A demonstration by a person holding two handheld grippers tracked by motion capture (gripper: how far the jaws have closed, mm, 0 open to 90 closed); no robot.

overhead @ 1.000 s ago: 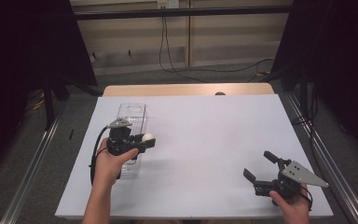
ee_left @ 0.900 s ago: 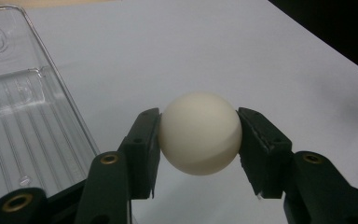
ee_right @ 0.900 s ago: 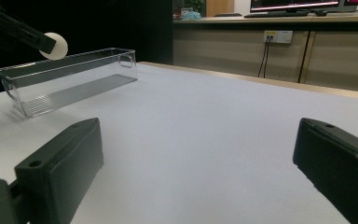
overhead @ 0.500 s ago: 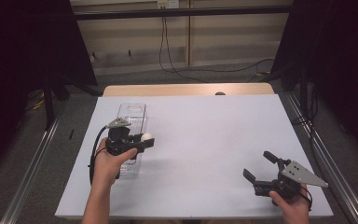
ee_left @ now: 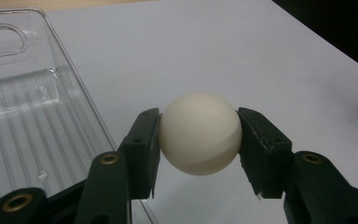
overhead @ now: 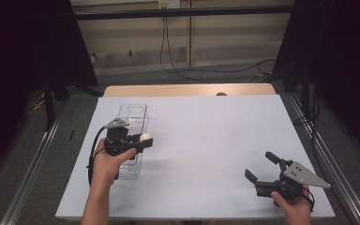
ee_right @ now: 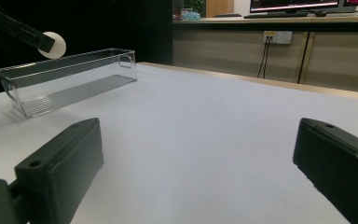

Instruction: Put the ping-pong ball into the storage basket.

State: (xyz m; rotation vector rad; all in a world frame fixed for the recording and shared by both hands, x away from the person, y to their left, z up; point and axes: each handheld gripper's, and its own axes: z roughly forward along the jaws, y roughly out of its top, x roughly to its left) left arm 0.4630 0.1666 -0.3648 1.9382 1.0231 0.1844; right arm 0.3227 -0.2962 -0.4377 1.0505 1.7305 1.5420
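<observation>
While the left gripper clamps the white ball, the clear bin lies just beside it, long axis running away; the right gripper gapes empty, well apart

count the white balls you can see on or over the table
1. The white ball is clamped between the pads of the left gripper, held in the air just past the right rim of the clear plastic bin. The bin's interior looks empty.

Left gripper clamped, right gripper agape
</observation>
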